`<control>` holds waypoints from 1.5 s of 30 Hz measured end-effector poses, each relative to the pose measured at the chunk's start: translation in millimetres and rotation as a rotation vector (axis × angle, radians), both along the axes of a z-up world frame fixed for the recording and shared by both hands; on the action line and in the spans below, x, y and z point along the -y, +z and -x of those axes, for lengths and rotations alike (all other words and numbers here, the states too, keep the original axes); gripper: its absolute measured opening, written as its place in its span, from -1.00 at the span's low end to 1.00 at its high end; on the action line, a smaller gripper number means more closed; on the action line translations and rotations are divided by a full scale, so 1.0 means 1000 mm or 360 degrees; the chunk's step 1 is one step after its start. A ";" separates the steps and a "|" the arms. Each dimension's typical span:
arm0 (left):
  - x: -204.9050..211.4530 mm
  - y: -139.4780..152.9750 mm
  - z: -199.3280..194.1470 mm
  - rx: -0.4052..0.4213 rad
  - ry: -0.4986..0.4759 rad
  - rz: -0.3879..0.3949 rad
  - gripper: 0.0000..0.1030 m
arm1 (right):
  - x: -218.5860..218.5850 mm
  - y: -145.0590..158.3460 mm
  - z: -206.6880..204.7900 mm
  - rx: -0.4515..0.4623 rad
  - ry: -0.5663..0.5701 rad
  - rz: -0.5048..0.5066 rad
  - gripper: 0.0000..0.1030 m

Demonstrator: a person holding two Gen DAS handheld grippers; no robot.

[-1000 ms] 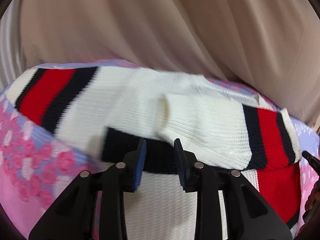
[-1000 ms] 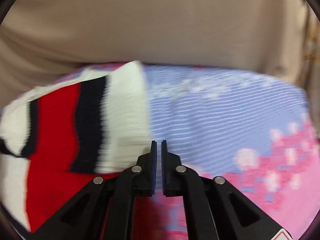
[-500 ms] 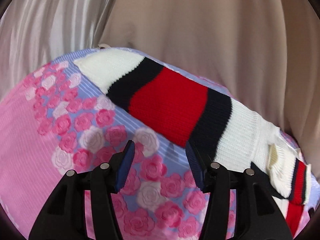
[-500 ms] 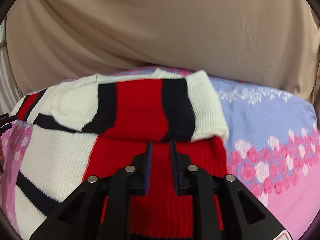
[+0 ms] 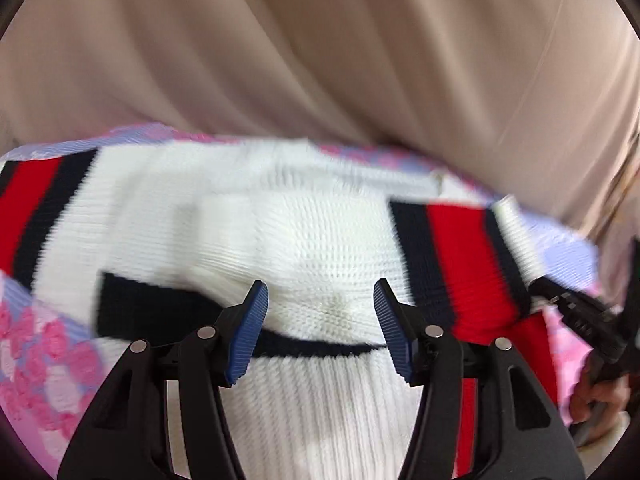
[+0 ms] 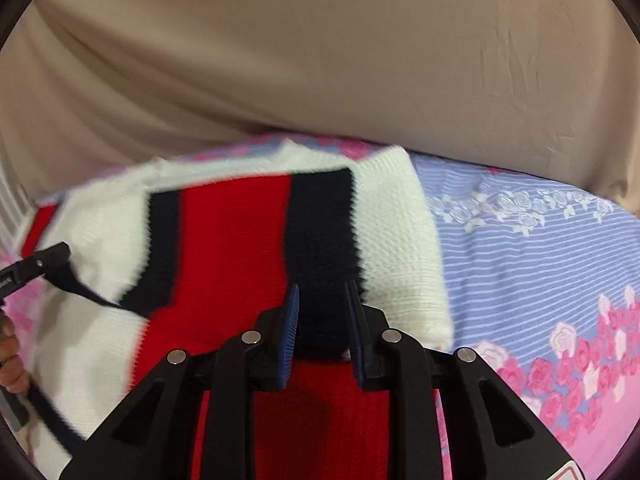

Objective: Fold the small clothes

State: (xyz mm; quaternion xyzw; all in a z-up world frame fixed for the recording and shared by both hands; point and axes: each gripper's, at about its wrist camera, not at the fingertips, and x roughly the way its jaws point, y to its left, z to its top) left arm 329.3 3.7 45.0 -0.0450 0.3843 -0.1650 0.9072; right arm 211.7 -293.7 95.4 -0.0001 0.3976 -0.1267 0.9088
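Sweater [image 5: 320, 232] flat on flowered bedsheet [image 6: 540, 240], sleeves folded in, long axis running side to side. Left gripper [image 5: 320, 312] just widened, jaws apart above white middle, nothing between. Right gripper [image 6: 322, 316] narrowed, slightly apart over navy stripe, gripping nothing; nearer the right fold.

Behind the work area I see a beige curtain [image 6: 320, 72] hanging in soft folds, evenly lit. Below it lies a bedsheet [image 6: 532, 248], lilac with pale stripes and white roses, turning pink with rose clusters nearer me.
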 end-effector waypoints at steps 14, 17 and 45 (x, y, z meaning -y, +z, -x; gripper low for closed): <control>-0.110 0.010 0.024 0.0085 0.0330 0.0063 0.31 | -0.013 0.013 0.041 0.0084 0.0078 -0.0084 -0.41; -0.187 0.018 0.017 0.0097 0.0603 0.0000 0.33 | -0.035 0.013 0.064 0.0104 0.0199 -0.0113 -0.27; -0.007 0.160 0.058 0.0508 0.0001 0.0103 -0.86 | -0.049 -0.017 0.069 0.0097 0.0251 -0.0296 0.10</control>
